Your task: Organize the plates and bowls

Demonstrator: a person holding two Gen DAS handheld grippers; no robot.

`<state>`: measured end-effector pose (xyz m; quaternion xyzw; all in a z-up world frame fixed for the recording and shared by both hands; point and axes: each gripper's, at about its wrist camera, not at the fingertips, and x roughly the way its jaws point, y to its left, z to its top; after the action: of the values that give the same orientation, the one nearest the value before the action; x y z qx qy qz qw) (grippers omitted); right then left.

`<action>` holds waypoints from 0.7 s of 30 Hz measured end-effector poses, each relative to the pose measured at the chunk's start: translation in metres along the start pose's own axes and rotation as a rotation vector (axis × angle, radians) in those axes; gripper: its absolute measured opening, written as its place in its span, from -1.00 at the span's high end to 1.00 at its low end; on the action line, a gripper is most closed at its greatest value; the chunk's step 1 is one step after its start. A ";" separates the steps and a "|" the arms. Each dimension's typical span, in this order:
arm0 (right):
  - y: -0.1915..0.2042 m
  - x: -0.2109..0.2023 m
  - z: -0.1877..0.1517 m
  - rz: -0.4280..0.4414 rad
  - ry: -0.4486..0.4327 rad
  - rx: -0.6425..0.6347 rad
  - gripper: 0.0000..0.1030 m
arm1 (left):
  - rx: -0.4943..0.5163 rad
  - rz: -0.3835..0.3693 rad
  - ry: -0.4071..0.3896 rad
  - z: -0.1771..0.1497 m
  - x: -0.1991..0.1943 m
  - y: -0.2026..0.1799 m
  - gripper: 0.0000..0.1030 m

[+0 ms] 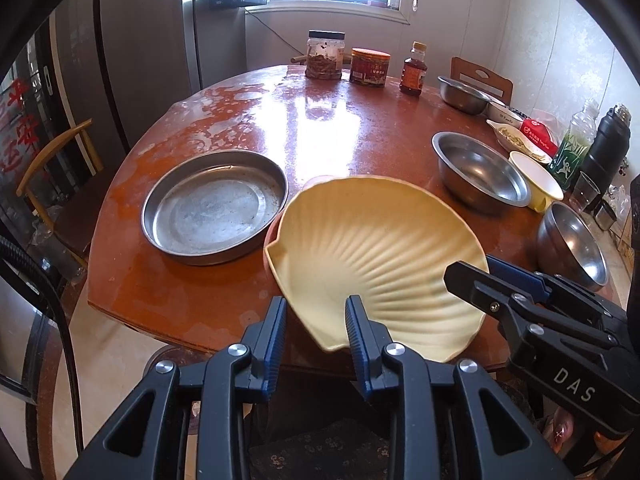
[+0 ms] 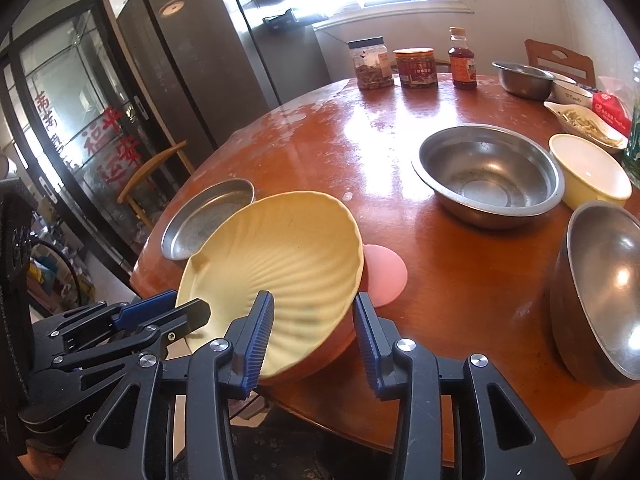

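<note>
Plates and bowls sit scattered over the round reddish-brown wooden table (image 1: 320, 128), so by my reading the sorting has barely begun. Nearest the table's front edge, a pale yellow shell-shaped ribbed plate (image 1: 372, 256) is tilted up off the wood, and under it lies a flat round pink plate (image 2: 384, 276), partly covered. The left gripper (image 1: 316, 324) has its jaws apart around the shell plate's near rim, one pad over the inside, the other outside; whether the pads actually press the rim I cannot tell. The right gripper (image 2: 314, 336) is likewise spread wide, straddling the plate's right-hand edge without visibly pinching it. Just beside the shell plate stands a shallow round steel pan (image 1: 216, 208), nothing in it but stains. Well apart on the other side are a wide steel bowl (image 2: 488, 176) holding nothing, a yellow bowl with a white inside (image 2: 588, 172), also bare, and a deep steel bowl (image 2: 600, 296) tipped on its side near the table edge. Farther back stand a smaller steel bowl (image 2: 524, 76), a white dish of pale food strips (image 2: 588, 124), and jars and a bottle by the window. No two pieces are nested yet apart from the shell plate over the pink one; grouping steel with steel looks like the remaining work.
</note>
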<state>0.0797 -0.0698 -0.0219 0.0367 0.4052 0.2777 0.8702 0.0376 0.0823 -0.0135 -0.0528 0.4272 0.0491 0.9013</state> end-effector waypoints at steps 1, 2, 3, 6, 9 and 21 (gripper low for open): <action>0.000 -0.001 0.000 -0.002 -0.003 0.001 0.17 | -0.002 0.001 0.000 0.000 0.000 0.000 0.40; -0.001 -0.002 0.000 -0.005 -0.006 0.003 0.17 | -0.002 0.001 0.001 -0.001 0.000 0.000 0.40; -0.001 -0.003 0.000 -0.006 -0.010 0.006 0.15 | 0.002 0.003 0.000 -0.001 0.001 -0.001 0.40; -0.002 -0.009 -0.001 -0.014 -0.030 0.005 0.07 | -0.011 0.004 0.004 0.000 0.004 0.000 0.40; -0.004 -0.012 0.000 -0.013 -0.040 0.012 -0.01 | -0.020 0.027 0.006 0.002 0.009 0.001 0.40; -0.005 -0.020 -0.001 -0.021 -0.055 0.028 -0.16 | -0.020 0.003 -0.047 0.004 -0.004 0.002 0.14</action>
<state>0.0708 -0.0850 -0.0102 0.0524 0.3855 0.2618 0.8832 0.0381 0.0847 -0.0076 -0.0599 0.4057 0.0557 0.9104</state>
